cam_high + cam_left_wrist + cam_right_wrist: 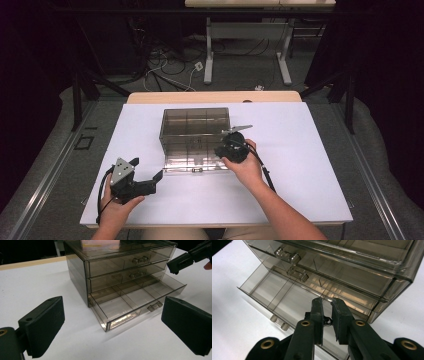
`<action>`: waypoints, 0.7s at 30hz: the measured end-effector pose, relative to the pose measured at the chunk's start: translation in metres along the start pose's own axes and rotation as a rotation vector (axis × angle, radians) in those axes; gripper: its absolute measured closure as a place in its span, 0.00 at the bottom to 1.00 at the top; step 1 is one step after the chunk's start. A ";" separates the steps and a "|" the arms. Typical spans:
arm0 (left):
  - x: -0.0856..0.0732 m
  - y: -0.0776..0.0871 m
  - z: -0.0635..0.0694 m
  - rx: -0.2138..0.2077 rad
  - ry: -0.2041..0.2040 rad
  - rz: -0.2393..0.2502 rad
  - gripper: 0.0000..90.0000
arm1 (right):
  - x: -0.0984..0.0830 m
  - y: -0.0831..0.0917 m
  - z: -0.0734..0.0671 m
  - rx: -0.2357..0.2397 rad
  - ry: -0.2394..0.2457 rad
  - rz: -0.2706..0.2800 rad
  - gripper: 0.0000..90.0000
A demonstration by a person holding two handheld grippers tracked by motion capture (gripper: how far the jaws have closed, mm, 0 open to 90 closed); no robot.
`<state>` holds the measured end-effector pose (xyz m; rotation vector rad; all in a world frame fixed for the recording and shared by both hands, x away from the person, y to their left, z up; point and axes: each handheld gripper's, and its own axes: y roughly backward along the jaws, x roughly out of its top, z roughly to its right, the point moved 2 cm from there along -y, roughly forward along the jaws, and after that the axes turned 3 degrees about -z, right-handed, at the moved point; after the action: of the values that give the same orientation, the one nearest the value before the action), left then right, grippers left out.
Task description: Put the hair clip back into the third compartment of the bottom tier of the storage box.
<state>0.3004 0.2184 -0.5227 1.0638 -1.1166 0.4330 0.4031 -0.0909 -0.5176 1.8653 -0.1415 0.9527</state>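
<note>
- Drawer unit (196,131): smoky clear plastic, three drawers, standing mid-worktop toward the far edge. Likely light, rigid, slick, prone to scratching or cracking; may skid on the white worktop (310,165) if pushed one-handed.
- Bottom drawer (136,301) pulled out toward the near edge; dividers visible, compartments look empty.
- Best hold, by my reckoning: the small knob (154,306) on the drawer front, or push flat on the front panel.
- Right gripper (327,305) hovers over the open drawer's right-hand part, tips pointing down into it. Fingers nearly pressed together; something small and dark sits in the narrow gap, identity unclear.
- Left gripper (150,180) rests near the worktop's near-left corner, fingers spread wide, well apart from the unit, holding nothing.
</note>
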 end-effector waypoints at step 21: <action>0.001 -0.004 -0.002 -0.001 0.002 -0.003 0.05 | -0.001 -0.009 0.000 0.004 -0.004 -0.025 0.85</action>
<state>0.3043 0.2179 -0.5238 1.0646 -1.1133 0.4308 0.4064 -0.0865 -0.5247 1.8685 -0.1182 0.9330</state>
